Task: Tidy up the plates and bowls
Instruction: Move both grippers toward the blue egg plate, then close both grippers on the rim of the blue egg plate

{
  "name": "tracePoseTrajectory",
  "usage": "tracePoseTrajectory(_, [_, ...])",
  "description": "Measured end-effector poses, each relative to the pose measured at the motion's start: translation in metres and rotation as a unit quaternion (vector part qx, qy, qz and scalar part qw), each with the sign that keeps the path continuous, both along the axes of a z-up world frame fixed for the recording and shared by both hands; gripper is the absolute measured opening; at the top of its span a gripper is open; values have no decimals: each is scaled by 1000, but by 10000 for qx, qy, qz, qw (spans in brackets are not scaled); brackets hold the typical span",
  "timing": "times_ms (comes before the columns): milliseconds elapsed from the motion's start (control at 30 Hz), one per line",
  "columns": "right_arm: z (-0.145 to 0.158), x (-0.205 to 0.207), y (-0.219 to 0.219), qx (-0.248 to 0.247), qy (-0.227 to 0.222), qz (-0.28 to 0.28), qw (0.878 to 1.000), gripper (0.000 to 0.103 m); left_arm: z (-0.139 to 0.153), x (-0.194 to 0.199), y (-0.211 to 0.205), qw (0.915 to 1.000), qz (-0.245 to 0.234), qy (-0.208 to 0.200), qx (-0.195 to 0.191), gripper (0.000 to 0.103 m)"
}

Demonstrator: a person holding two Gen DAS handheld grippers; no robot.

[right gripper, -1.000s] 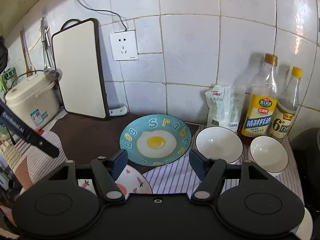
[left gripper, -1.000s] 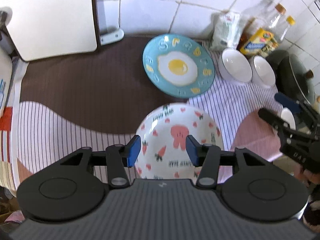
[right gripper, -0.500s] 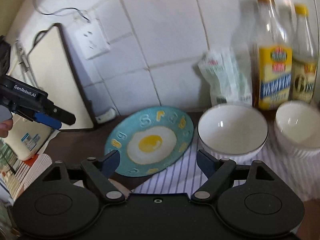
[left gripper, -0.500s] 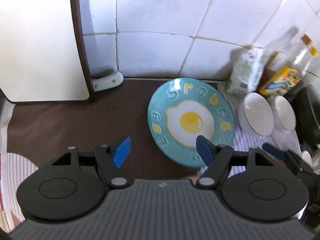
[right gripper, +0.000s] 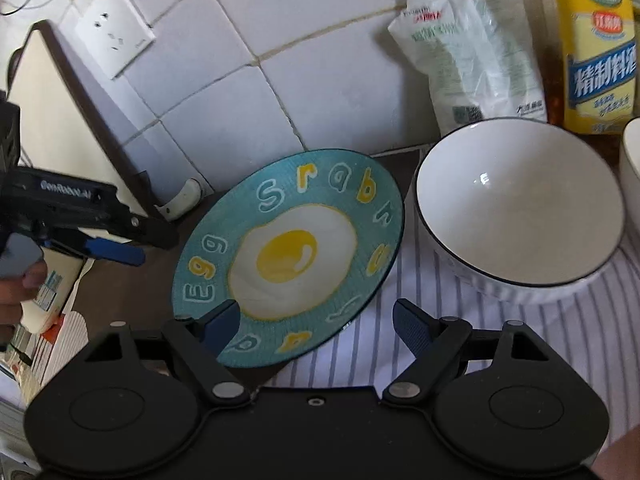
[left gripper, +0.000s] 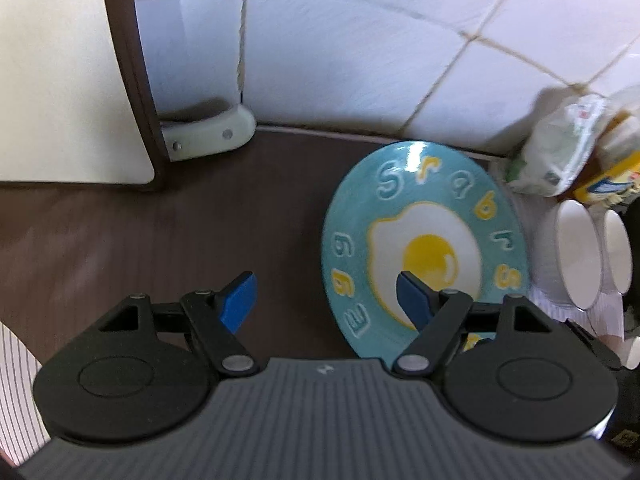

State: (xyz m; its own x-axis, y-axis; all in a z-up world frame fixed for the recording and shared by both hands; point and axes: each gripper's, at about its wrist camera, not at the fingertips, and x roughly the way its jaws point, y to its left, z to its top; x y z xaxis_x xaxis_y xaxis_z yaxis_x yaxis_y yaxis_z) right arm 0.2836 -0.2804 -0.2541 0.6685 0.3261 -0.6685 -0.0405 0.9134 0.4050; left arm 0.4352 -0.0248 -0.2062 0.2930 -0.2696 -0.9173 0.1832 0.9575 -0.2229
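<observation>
Blue pads, right gripper [right gripper: 316,322]: jaws spread wide, nothing held. The left pad overlaps the near rim of the egg plate in view; contact cannot be confirmed.
Right gripper aim: judged to be lining up on the near edge of the plate, which overhangs the striped cloth [right gripper: 420,320] and so offers a rim to pinch.
Left gripper [left gripper: 324,292]: jaws wide apart, empty, hovering over the brown mat [left gripper: 200,220]. Its right pad sits in front of the plate's yolk in view; it appears above the plate rather than on it.
Egg plate [right gripper: 288,248]: lies flat, part on mat and part on cloth, just beside the white bowl.
White bowl [right gripper: 520,208]: upright on the cloth, right of the plate; a second bowl [left gripper: 618,248] stands beyond it.
Far items: packet [right gripper: 472,48], sauce bottle [right gripper: 596,48] and cutting board [left gripper: 60,60] stand against the tiled wall.
</observation>
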Motion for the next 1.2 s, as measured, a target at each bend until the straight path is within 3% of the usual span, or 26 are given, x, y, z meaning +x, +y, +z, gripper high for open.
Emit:
tracePoseTrajectory(133, [-2,14,1,-90,241,-103,9996,82,-11,10,-2,9999,-38,151,18,76])
tracePoseTrajectory(233, [-5,19,3,-2,289,-214,9994,71,-17,14,-6,9997,-82,204,81,74])
tracePoseTrajectory(267, [-5,19,3,-9,277,-253,9993,61,-18,16,-6,9997,-90,202,105,73])
tracePoseTrajectory(300, [-6,20,4,1,293,-301,9991,57,-20,17,-7,9997,-107,198,129,69])
tracePoseTrajectory(333, [-7,20,4,4,297,-402,9988,55,-22,17,-8,9996,-140,184,156,66])
tracePoseTrajectory(367, [-7,21,2,21,301,-484,9984,47,-23,18,-9,9994,-169,188,217,55])
tracePoseTrajectory(400, [-8,20,0,18,312,-561,9979,33,-25,18,-10,9991,-228,225,280,38])
tracePoseTrajectory(467, [-10,17,-7,34,376,-735,9966,21,-28,18,-10,9989,-274,357,99,28])
tracePoseTrajectory(567, [-13,17,-11,150,405,-765,9961,20,-32,19,-7,9983,-111,535,-195,17])
tracePoseTrajectory(800, [-14,17,-12,92,328,-632,9974,21,-31,15,-8,9978,181,604,-211,18])
tracePoseTrajectory(1200, [17,9,-7,27,236,-281,9993,22,5,-12,-3,9984,-33,554,-89,18])
